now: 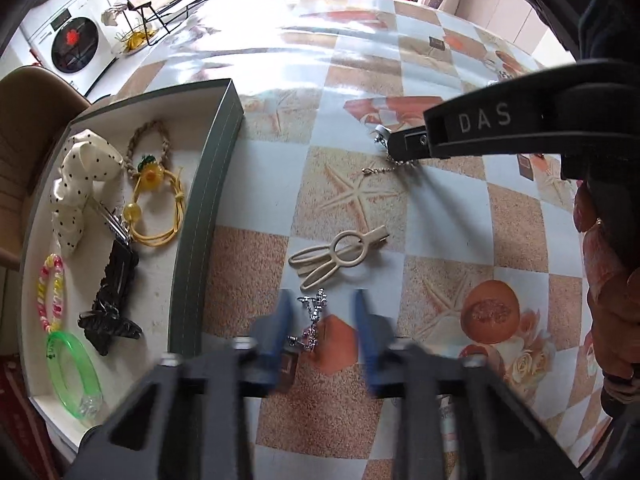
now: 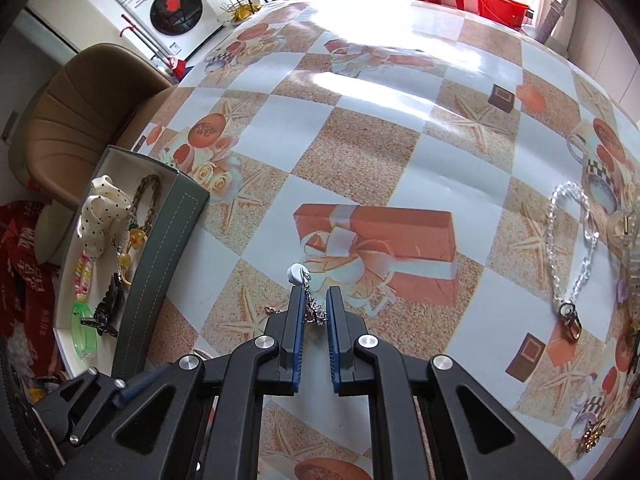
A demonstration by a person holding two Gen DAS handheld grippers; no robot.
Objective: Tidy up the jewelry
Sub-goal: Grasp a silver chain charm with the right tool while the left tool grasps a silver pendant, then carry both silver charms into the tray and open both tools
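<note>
A green-walled jewelry box (image 1: 208, 184) with a white floor stands at the left and holds a dotted bow, a braided band, a yellow cord, a black claw clip and a green bangle. It also shows in the right wrist view (image 2: 160, 248). My left gripper (image 1: 322, 316) is open, its blurred blue fingers either side of a small silver and pink trinket (image 1: 312, 320) on the table. A cream hair clip (image 1: 340, 254) lies just beyond. My right gripper (image 2: 316, 300) is open around a silver ball chain with a white charm (image 2: 298, 274); the chain also shows in the left wrist view (image 1: 384, 164).
A clear bead chain with a clasp (image 2: 572, 248) and other small pieces lie at the table's right side, a gold brooch (image 2: 594, 434) near the front right. A brown chair (image 2: 80, 120) stands left of the table, behind the box.
</note>
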